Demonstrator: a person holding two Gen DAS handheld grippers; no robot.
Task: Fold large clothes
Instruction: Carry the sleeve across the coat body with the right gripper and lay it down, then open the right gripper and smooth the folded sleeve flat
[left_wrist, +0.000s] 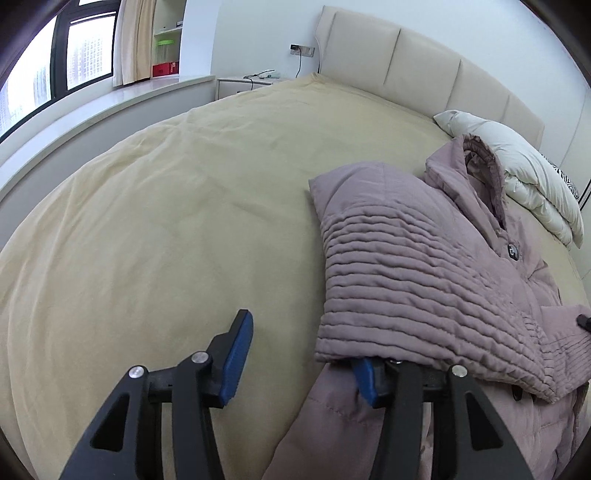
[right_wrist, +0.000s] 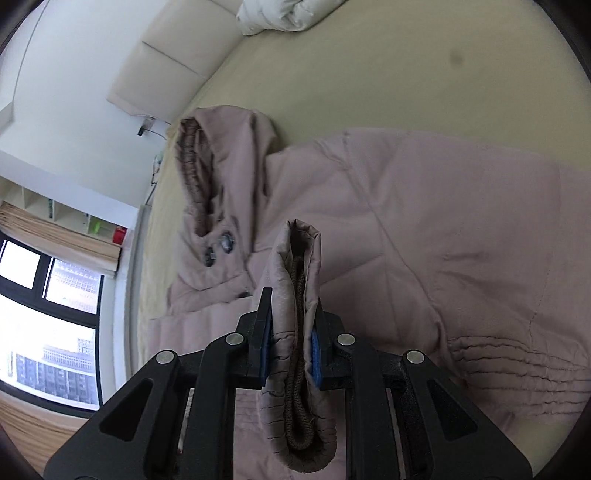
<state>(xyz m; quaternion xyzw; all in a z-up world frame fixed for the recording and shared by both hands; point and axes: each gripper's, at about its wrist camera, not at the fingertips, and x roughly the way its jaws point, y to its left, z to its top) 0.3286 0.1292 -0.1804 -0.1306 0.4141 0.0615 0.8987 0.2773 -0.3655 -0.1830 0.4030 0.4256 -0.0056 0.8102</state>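
A mauve quilted hooded coat (left_wrist: 424, 258) lies on the right side of the bed, one ribbed sleeve (left_wrist: 406, 280) folded across its body. My left gripper (left_wrist: 301, 343) is at the sleeve's lower end with its jaws apart. Its left blue pad (left_wrist: 236, 358) is bare over the sheet, and the sleeve end drapes over the right finger (left_wrist: 365, 380); nothing is pinched. In the right wrist view, my right gripper (right_wrist: 290, 332) is shut on the other sleeve's cuff (right_wrist: 299, 387), whose brown knit lining shows, held above the coat's body (right_wrist: 424, 229). The hood (right_wrist: 207, 166) lies at the left.
A pale yellow sheet (left_wrist: 166, 221) covers the bed, bare to the coat's left. A folded white duvet (left_wrist: 524, 181) sits by the cream headboard (left_wrist: 406, 62). A nightstand (left_wrist: 243, 83), a window sill (left_wrist: 110, 107) and a window (left_wrist: 74, 55) line the far side.
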